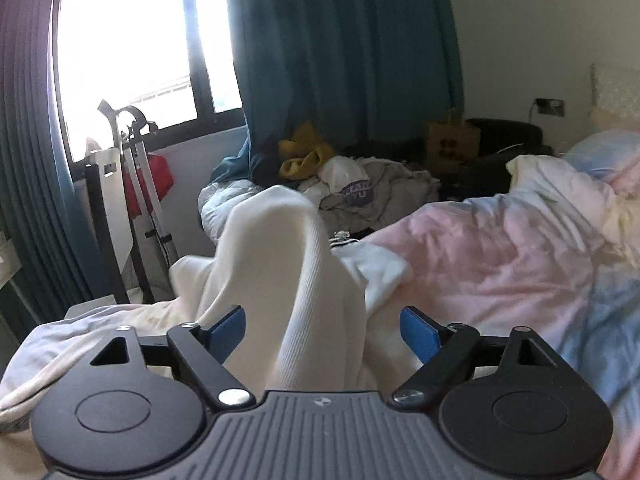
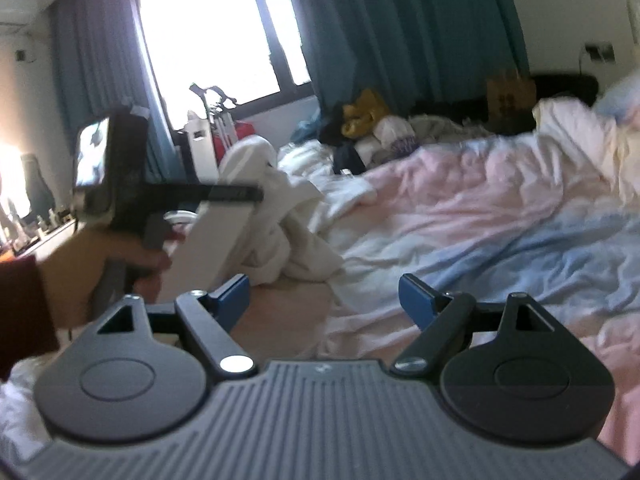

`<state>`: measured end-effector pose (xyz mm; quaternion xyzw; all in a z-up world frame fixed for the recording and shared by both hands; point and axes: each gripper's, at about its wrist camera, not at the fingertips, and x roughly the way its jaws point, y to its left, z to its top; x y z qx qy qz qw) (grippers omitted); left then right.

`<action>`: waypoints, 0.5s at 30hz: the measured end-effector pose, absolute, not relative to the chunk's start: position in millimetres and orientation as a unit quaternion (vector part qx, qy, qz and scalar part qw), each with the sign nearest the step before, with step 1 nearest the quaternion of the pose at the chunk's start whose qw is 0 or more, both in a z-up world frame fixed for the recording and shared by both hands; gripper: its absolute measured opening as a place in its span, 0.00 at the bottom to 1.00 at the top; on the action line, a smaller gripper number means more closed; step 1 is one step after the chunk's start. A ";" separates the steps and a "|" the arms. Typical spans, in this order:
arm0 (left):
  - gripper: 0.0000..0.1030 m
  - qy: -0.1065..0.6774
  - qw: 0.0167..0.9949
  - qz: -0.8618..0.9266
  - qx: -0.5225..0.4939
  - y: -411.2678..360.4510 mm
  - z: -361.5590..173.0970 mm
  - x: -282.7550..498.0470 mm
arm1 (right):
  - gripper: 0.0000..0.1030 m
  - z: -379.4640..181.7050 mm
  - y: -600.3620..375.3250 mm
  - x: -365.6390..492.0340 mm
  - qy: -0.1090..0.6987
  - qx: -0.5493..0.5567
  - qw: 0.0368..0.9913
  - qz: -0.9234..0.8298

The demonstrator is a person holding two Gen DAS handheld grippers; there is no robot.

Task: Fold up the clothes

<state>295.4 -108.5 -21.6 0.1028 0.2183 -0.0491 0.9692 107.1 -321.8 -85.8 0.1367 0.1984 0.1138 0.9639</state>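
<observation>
A white ribbed garment (image 1: 280, 280) rises in a bunched peak from the bed, and its lower part runs between the blue pads (image 1: 228, 330) of my left gripper (image 1: 324, 330). The jaws stand wide and I see no pad pressing on the cloth. In the right wrist view, a hand (image 2: 120, 264) at the left holds the left gripper (image 2: 252, 200), with the white garment (image 2: 280, 208) heaped at its tip. My right gripper (image 2: 326, 300) is open over the rumpled bedding, right of the garment, with nothing between its fingers.
A pink and blue duvet (image 1: 500, 260) covers the bed to the right. A pile of other clothes (image 1: 360, 188) with a yellow piece (image 1: 304, 156) lies at the far side under a teal curtain (image 1: 340, 60). A folding rack (image 1: 128, 200) stands by the window, and a brown paper bag (image 1: 452, 144) sits behind the bed.
</observation>
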 end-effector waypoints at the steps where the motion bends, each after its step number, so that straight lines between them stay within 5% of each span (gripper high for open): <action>1: 0.73 0.224 0.969 -0.039 0.099 -112.6 -22.9 308.8 | 0.80 -89.2 -323.8 111.9 0.203 0.142 0.962 0.112; 4: 0.57 0.229 0.970 -0.007 0.085 -118.2 -24.9 337.5 | 0.80 -98.4 -328.7 122.2 0.211 0.154 0.959 0.106; 8: 0.19 0.235 0.969 0.012 0.075 -120.2 -22.5 355.3 | 0.80 -110.3 -332.7 133.0 0.223 0.160 0.956 0.100; 15: 0.07 0.209 0.975 -0.023 0.075 -116.2 12.6 306.9 | 0.80 -114.2 -336.9 140.2 0.225 0.168 0.956 0.087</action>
